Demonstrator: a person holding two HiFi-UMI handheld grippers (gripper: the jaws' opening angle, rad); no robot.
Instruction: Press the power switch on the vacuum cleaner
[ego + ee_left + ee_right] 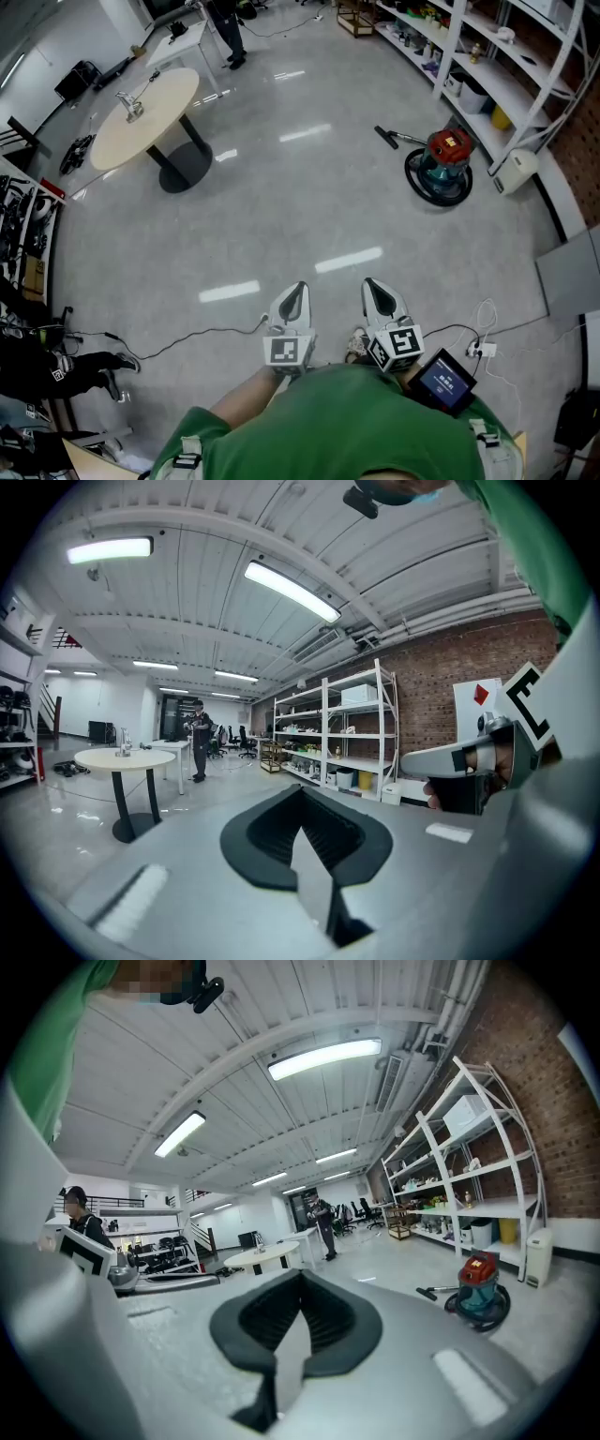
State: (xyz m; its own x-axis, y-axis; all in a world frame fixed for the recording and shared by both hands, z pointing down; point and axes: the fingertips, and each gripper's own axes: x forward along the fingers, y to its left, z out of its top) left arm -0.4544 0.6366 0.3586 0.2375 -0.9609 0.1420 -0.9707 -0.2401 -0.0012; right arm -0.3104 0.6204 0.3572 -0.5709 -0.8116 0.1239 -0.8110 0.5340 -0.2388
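The vacuum cleaner [442,161] has a red top and a teal body, with a black hose coiled round it. It stands on the floor far ahead to the right, near the white shelving [497,66]. In the right gripper view the vacuum cleaner [480,1290] shows small at the right. Both grippers are held close to my chest, far from it. My left gripper [292,305] and right gripper [380,298] point forward side by side. In both, the jaws are closed together with nothing between them, as seen at the left gripper [302,834] and the right gripper [298,1321].
A round table [145,117] stands far left. A white appliance [517,171] sits beside the vacuum. Cables [187,336] and a power strip [486,350] lie on the floor near my feet. One person [228,33] stands far off; another [56,366] sits at the left edge.
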